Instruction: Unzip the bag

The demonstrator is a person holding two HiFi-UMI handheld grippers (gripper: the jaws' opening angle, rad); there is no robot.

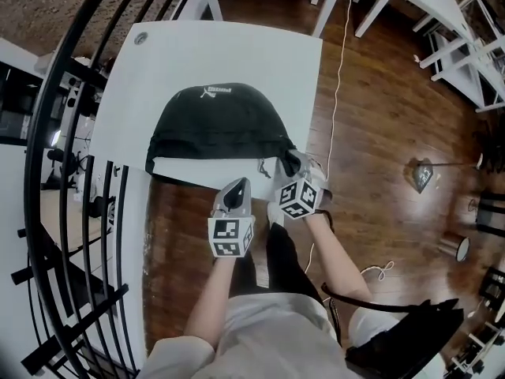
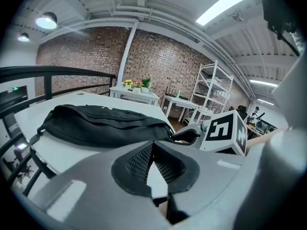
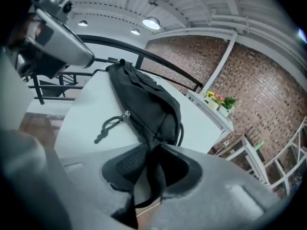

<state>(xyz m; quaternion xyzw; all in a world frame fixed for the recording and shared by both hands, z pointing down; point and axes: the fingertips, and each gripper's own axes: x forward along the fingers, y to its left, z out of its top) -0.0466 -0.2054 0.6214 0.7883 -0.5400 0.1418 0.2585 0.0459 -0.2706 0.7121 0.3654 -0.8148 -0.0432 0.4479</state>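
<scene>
A black waist bag (image 1: 221,125) lies on the white table (image 1: 237,50), its white logo toward the far side. The zipper pull with a black cord (image 3: 108,126) rests on the tabletop at the bag's near right end. My right gripper (image 1: 293,161) is at that right corner. In the right gripper view its jaws (image 3: 154,148) stand slightly apart, with the bag's black strap (image 3: 156,174) running loosely between them. My left gripper (image 1: 239,182) hovers at the table's front edge, just short of the bag. It is shut (image 2: 153,143) and holds nothing.
A black metal railing (image 1: 71,133) curves along the table's left side. Wooden floor (image 1: 379,117) lies to the right, with a thin cable (image 1: 338,77) across it. White tables and shelving (image 1: 458,30) stand at the far right. A black chair (image 1: 410,338) is beside the person.
</scene>
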